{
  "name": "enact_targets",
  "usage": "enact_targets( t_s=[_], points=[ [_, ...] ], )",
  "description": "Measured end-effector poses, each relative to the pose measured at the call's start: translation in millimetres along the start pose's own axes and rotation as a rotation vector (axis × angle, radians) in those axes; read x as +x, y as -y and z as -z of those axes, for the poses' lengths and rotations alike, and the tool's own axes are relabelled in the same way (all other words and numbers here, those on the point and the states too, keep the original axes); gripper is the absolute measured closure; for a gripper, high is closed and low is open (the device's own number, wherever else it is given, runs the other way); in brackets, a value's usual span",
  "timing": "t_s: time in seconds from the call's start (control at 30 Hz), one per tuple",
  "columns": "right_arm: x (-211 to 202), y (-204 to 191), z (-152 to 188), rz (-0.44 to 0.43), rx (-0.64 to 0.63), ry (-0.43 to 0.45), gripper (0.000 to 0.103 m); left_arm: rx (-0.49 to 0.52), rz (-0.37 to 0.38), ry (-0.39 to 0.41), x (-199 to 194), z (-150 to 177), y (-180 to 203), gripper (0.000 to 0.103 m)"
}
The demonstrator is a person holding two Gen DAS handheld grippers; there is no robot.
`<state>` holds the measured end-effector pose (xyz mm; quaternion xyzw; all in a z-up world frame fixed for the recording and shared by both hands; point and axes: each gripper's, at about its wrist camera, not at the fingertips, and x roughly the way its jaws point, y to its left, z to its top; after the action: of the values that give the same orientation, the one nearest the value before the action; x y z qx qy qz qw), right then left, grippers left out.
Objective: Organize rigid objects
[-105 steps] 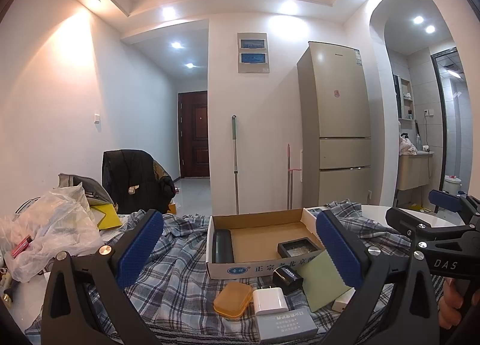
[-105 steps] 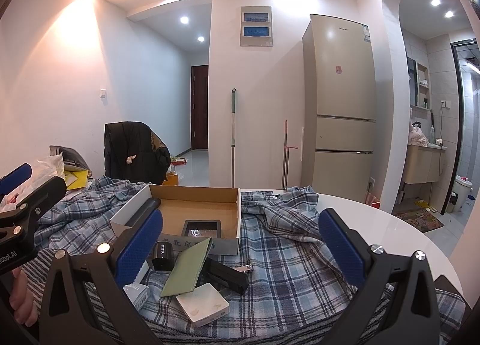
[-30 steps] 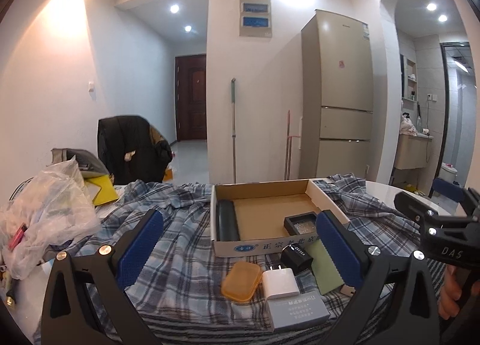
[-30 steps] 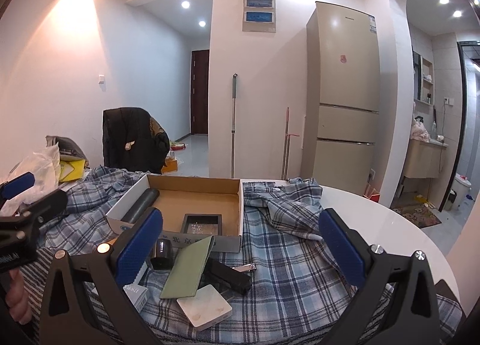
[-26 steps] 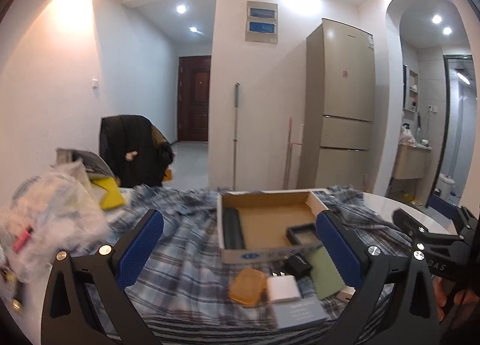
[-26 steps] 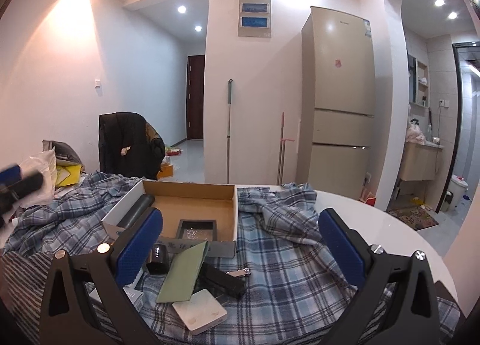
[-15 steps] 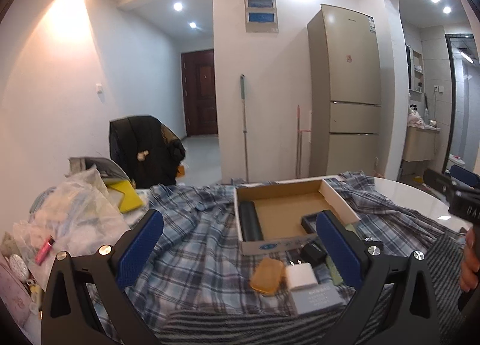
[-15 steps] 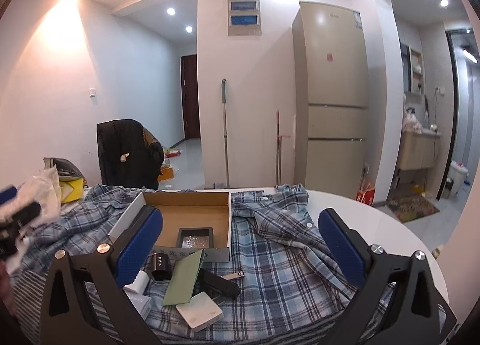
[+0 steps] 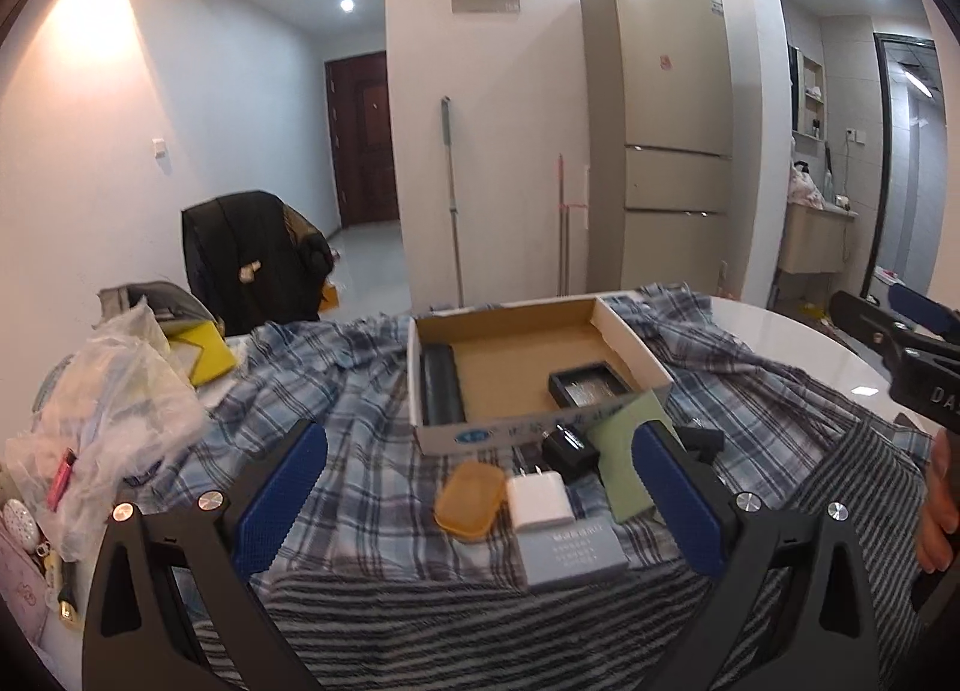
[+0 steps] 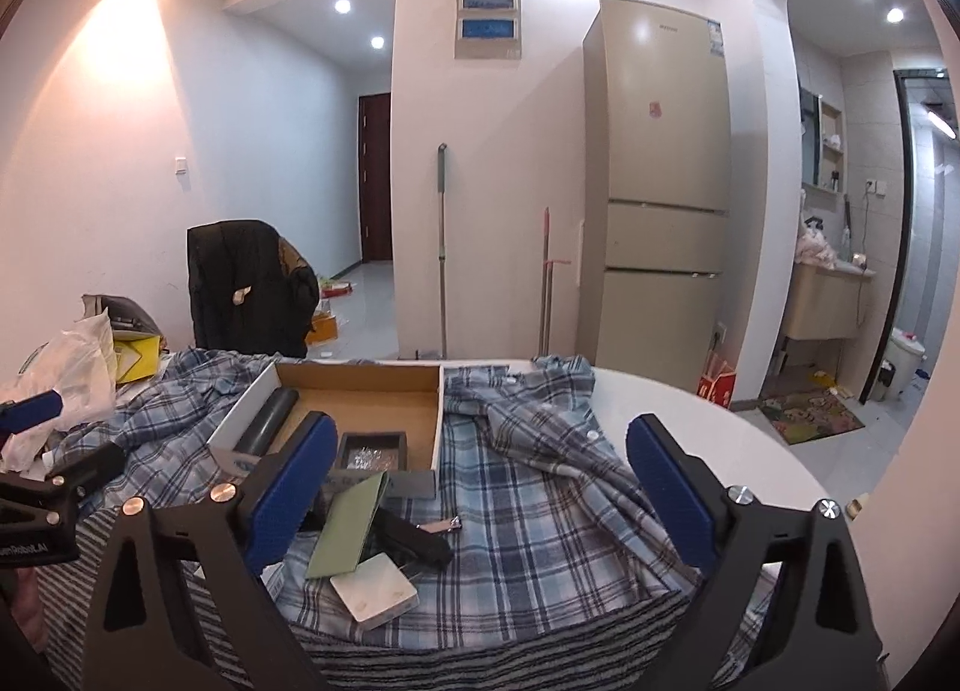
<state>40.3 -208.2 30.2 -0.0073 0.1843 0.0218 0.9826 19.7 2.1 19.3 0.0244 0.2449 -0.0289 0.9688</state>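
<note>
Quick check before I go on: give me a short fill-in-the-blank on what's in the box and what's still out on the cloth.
1. The cardboard box holds a dark cylinder and a small black ____.
2. The white charger lies between the grey box and the ____ case.
3. The green card leans against the box's ____ wall.
4. Both claws, left and right, are ____.

Missing: tray; orange; front; open

The right claw (image 10: 480, 487), jaws wide and just narrowing, empty, hangs over the plaid cloth (image 10: 528, 511) beside the cardboard box (image 10: 360, 391).

"DA" on right hand-held gripper (image 9: 927, 343)
</note>
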Motion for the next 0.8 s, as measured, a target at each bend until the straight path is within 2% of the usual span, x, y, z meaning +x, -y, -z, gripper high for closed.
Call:
enact_targets(
  t_s=[0.13,0.23,0.33,0.43,0.6,0.7,0.8],
  points=[
    [7.1,2.1,9.9,0.025,-0.012,-0.008,0.006,0.011,0.035,-0.064,9.5,8.3,7.9,0.0],
    [13.8,7.1,13.9,0.01,0.011,-0.043,0.007,0.031,0.05,-0.148,26.5,10.6,19.8,0.0],
    [14.6,11.1,13.8,0.007,0.019,-0.058,0.01,0.033,0.06,-0.2,39.6,8.0,28.2,0.0],
    [13.2,13.5,13.6,0.02,0.018,-0.054,0.01,0.02,0.071,-0.29,61.3,11.8,35.8,0.0],
    [12.9,19.3,17.0,-0.011,0.044,-0.059,0.01,-0.019,0.078,-0.507,103.8,30.8,42.3,0.0],
    [17.5,19.1,19.9,-0.016,0.042,-0.078,0.01,0.019,0.048,-0.566,121.8,33.8,50.8,0.0],
    [18.6,21.1,21.6,-0.026,0.048,-0.087,0.01,0.033,0.05,-0.662,138.6,43.2,57.5,0.0]
  ],
)
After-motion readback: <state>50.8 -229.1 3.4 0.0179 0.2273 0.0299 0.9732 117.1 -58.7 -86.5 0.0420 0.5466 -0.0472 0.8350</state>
